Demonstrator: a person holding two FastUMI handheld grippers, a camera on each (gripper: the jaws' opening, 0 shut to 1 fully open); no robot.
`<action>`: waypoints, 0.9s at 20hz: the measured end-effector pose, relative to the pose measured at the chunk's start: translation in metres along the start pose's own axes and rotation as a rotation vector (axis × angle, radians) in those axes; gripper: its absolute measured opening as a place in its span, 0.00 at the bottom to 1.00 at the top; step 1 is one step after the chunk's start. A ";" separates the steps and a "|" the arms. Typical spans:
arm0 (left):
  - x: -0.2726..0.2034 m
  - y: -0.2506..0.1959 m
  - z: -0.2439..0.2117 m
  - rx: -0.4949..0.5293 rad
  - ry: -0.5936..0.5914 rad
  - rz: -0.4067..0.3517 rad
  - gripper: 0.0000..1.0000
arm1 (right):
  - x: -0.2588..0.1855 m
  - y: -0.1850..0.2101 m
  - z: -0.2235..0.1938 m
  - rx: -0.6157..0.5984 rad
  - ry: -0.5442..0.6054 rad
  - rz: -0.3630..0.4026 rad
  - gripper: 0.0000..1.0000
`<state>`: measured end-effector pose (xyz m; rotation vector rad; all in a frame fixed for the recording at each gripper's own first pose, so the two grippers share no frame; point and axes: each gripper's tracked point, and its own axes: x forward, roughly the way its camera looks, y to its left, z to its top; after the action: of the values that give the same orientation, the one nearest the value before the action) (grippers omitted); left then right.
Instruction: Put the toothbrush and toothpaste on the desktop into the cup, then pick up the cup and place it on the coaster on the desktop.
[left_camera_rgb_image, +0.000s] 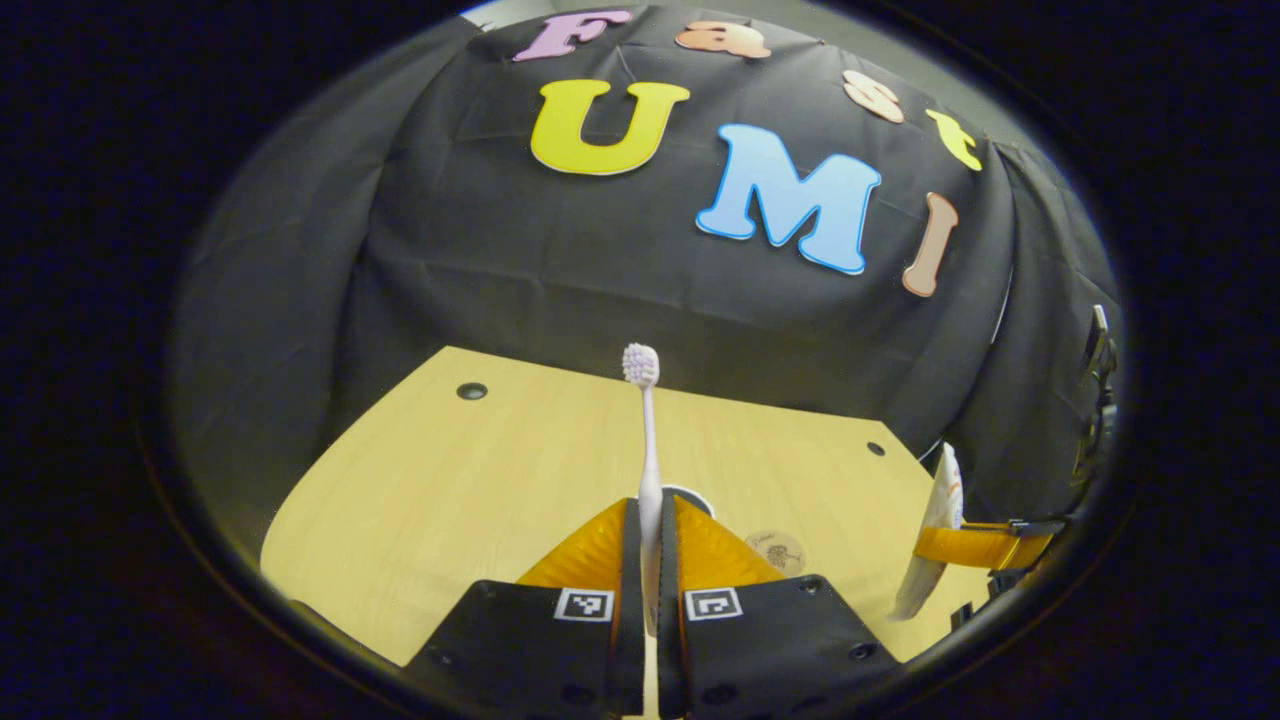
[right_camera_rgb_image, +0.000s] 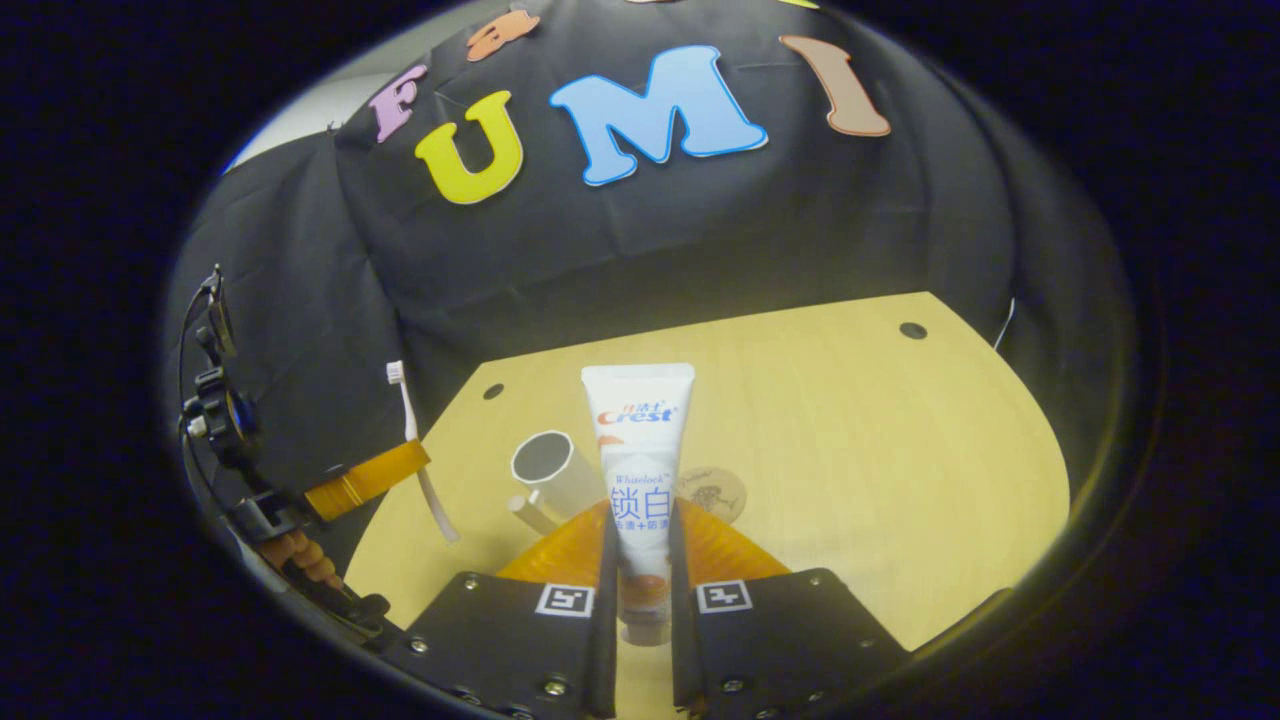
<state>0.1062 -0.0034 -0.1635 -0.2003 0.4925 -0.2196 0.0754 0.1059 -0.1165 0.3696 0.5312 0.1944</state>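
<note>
Here the desktop (right_camera_rgb_image: 850, 450) is a pale wooden board with small dark holes near its far edge, and black cloth (right_camera_rgb_image: 700, 230) hangs behind and around it.

In the left gripper view, the left gripper (left_camera_rgb_image: 650, 560) is closed on the toothbrush (left_camera_rgb_image: 647, 440), both orange fingers pressing its handle. The long axis stands upright, bristles toward 12 o'clock.

In the right gripper view, the right gripper (right_camera_rgb_image: 640, 560) clamps the toothpaste (right_camera_rgb_image: 640, 460). The tube also points to 12 o'clock, flat end up and cap down between the fingers.

The right gripper view shows the cup (right_camera_rgb_image: 555, 470) at 11 o'clock of the tube, lying tilted with its open mouth visible. The coaster (right_camera_rgb_image: 712, 492) lies just at 2 o'clock of the fingers.
</note>
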 end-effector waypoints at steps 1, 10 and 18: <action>0.005 -0.002 0.002 0.003 -0.001 -0.004 0.12 | 0.001 0.001 0.004 -0.009 -0.011 0.000 0.23; 0.054 -0.009 0.032 -0.041 -0.117 -0.061 0.12 | 0.015 0.007 0.019 -0.028 -0.032 -0.008 0.23; 0.105 -0.011 0.030 -0.042 -0.134 -0.094 0.12 | 0.013 0.009 0.022 -0.043 -0.033 -0.044 0.23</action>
<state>0.2090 -0.0369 -0.1809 -0.2773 0.3555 -0.2857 0.0975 0.1110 -0.1014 0.3183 0.5010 0.1568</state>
